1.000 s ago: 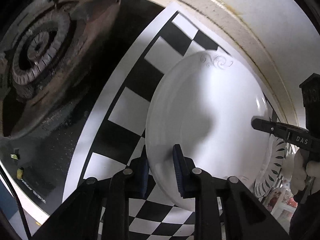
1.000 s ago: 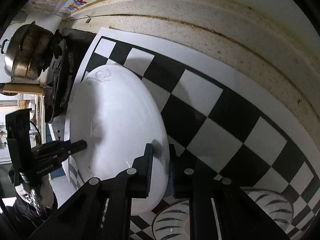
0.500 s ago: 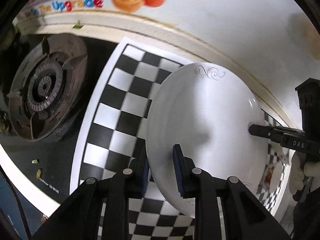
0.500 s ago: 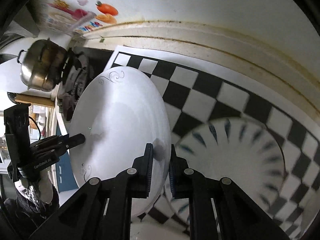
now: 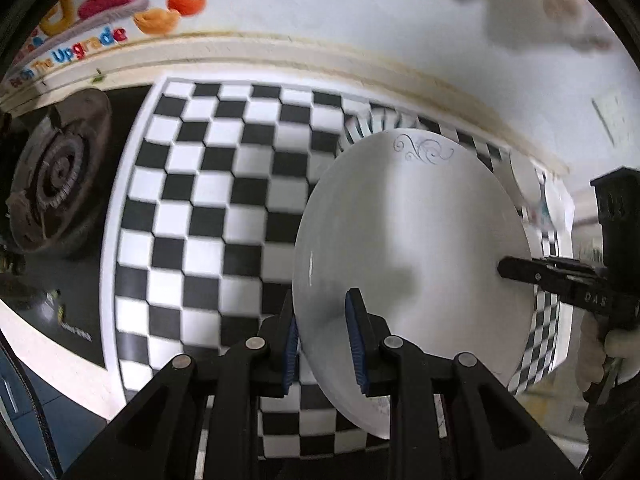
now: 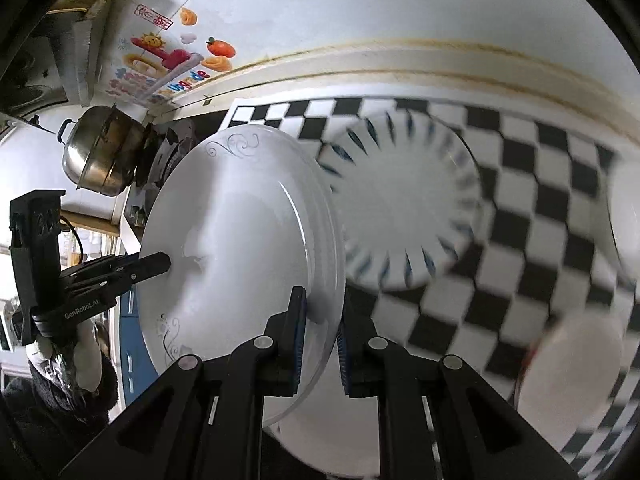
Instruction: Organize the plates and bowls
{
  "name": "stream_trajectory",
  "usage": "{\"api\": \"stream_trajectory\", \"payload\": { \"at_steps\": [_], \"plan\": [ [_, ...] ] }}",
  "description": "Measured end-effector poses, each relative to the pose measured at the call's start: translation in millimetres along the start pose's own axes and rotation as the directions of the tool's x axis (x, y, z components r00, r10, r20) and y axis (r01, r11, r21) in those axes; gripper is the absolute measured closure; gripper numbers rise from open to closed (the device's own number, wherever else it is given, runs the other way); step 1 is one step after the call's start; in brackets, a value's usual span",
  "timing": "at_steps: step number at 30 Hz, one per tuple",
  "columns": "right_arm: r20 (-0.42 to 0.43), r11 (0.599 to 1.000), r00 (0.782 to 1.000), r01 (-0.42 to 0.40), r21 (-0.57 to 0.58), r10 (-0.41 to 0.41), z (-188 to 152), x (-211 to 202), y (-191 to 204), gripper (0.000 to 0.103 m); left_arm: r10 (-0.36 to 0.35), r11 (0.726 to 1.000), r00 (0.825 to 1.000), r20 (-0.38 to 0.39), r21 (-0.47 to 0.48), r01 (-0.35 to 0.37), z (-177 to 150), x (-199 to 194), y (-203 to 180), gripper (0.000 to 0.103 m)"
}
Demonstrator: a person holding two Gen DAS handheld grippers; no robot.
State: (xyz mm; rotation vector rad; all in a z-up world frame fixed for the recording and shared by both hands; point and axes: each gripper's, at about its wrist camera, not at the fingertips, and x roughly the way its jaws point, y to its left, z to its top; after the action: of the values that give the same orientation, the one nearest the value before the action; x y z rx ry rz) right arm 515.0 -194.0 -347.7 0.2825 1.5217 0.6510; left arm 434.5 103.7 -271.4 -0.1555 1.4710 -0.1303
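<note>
A white plate with a grey swirl motif [image 5: 416,248] hangs in the air above the checkered mat, held at opposite rims by both grippers. My left gripper [image 5: 322,344] is shut on its near rim; the right gripper's fingers [image 5: 532,274] clamp the far rim. In the right wrist view the same plate [image 6: 236,232] is clamped by my right gripper [image 6: 322,340], and the left gripper [image 6: 136,266] bites the opposite rim. A blue-striped plate [image 6: 404,204] lies on the mat beyond, partly hidden by the held plate.
The black-and-white checkered mat [image 5: 216,208] covers the counter. A gas burner [image 5: 52,176] is at the left. A steel pot [image 6: 100,152] stands on the stove. Another white dish [image 6: 572,364] sits blurred at the right. A wall with stickers [image 5: 100,36] runs behind.
Both grippers have lifted the white plate higher above the mat. More of the mat and wall is in view, and the blue-striped plate beneath is more exposed.
</note>
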Motion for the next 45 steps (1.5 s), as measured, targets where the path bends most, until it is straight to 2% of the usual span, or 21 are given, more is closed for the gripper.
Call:
{"api": "stream_trajectory", "payload": {
  "at_steps": [5,9,16,23,35,45],
  "plan": [
    [-0.019,0.998,1.0,0.003,0.069,-0.001,-61,11,-22,0.087,0.006,0.999,0.996,-0.084,0.034,-0.003,-27,30,-19,0.083],
    [-0.035,0.991,0.999,-0.003,0.136,0.008,-103,27,-45,0.087,0.017,0.998,0.992,-0.122,0.058,-0.01,-40,51,-30,0.083],
    [-0.056,0.986,0.998,0.024,0.167,-0.015,-137,41,-66,0.087,0.039,0.996,0.982,-0.183,0.086,-0.024,-54,78,-43,0.083],
    [-0.071,0.983,0.997,0.036,0.178,-0.023,-140,48,-71,0.087,0.063,0.994,0.98,-0.191,0.099,-0.044,-57,87,-44,0.081],
    [-0.121,0.986,0.987,0.123,0.116,-0.109,-129,63,-57,0.087,0.126,0.988,0.97,-0.208,0.117,-0.103,-70,97,-38,0.082],
    [-0.169,0.978,0.974,0.171,0.117,-0.15,-122,68,-51,0.083,0.163,0.982,0.965,-0.204,0.13,-0.139,-70,95,-47,0.082]
  ]
}}
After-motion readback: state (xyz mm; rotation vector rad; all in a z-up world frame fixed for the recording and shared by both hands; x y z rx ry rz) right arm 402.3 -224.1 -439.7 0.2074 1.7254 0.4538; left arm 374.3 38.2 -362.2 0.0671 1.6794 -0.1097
